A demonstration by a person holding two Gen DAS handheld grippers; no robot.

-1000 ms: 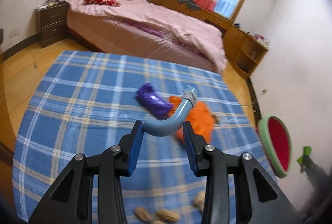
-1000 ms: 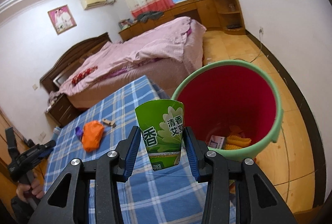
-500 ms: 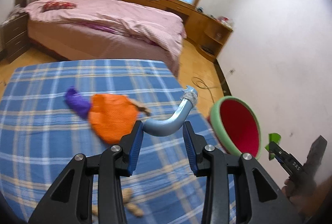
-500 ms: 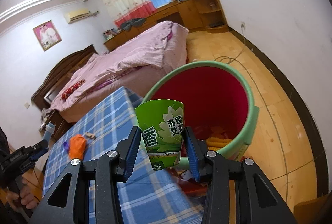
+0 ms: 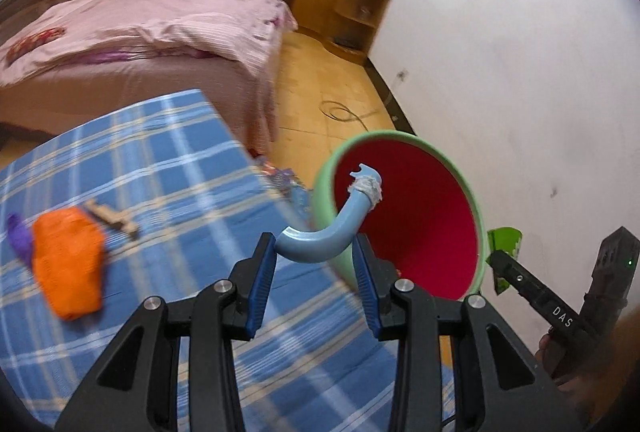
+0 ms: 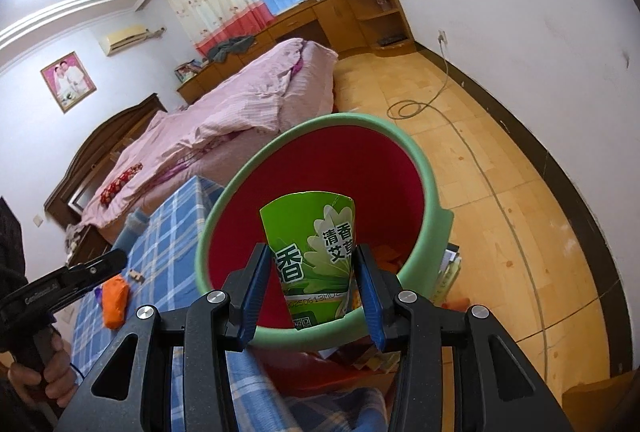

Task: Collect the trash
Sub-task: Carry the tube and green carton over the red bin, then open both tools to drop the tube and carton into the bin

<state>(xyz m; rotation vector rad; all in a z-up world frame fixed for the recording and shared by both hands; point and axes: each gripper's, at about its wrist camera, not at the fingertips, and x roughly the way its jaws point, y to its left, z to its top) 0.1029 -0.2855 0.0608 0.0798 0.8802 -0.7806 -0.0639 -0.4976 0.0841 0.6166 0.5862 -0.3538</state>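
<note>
I am pinching a curved blue tube (image 5: 320, 242) in my left gripper (image 5: 315, 286) near the green bin (image 5: 404, 220), my right gripper (image 6: 313, 296) squeezing a green carton (image 6: 314, 260) over the bin's red mouth, orange wrapper (image 5: 68, 268) lying left on the blue plaid table (image 5: 160, 168).

Pink-quilted bed (image 5: 152, 20) behind; wooden cabinets (image 5: 328, 4) along wall; cable (image 6: 416, 108) coiled on floor.

Left wrist view: looking down along the left hand-held gripper (image 5: 315, 274), facing the round green bin with red inside (image 5: 420, 228) close ahead.
Right wrist view: looking steeply into that bin (image 6: 320, 192), nearer.
Shared: bin, blue plaid-covered table (image 5: 160, 168), pink-quilted bed (image 6: 248, 100).
</note>
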